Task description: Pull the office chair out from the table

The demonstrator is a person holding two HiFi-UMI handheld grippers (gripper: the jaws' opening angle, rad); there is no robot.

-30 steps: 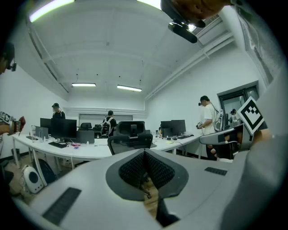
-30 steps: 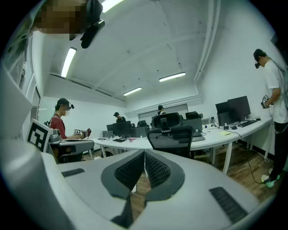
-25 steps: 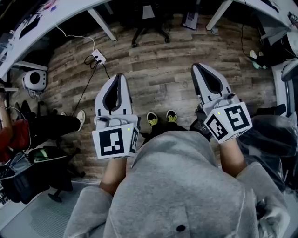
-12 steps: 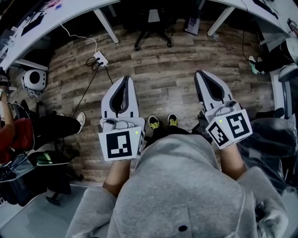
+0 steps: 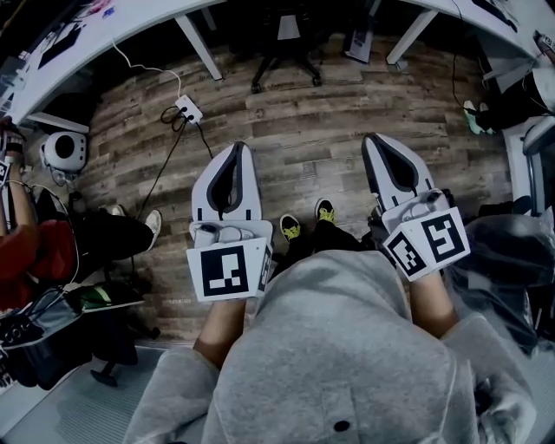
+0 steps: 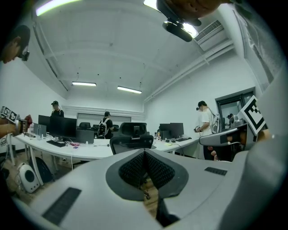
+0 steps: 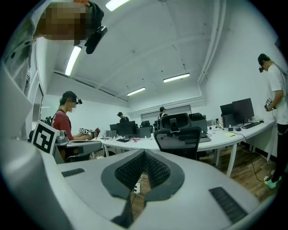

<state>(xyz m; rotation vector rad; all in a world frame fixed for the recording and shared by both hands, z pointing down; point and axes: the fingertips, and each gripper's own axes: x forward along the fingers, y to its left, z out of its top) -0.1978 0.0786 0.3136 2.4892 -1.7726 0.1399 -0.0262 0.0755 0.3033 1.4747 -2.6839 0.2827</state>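
The black office chair (image 5: 282, 39) stands tucked under the curved white table (image 5: 104, 26) at the top of the head view, and only its wheeled base shows there. Both gripper views show its backrest ahead, chair (image 6: 132, 137) and chair (image 7: 180, 134), some way off. My left gripper (image 5: 232, 154) and right gripper (image 5: 375, 143) hover side by side over the wood floor, pointing toward the chair and well short of it. Both are shut with nothing between the jaws, as seen up close for the left gripper (image 6: 144, 152) and the right gripper (image 7: 144, 152).
A power strip (image 5: 186, 108) with a trailing cable lies on the floor left of the chair. A white round device (image 5: 62, 149) and a seated person (image 5: 52, 247) are at the left. Another chair (image 5: 503, 251) is at the right. Slanted table legs (image 5: 198, 48) flank the chair.
Both grippers have drifted a little down and to the right in the head view, still shut. The feet below have shifted as in a step.
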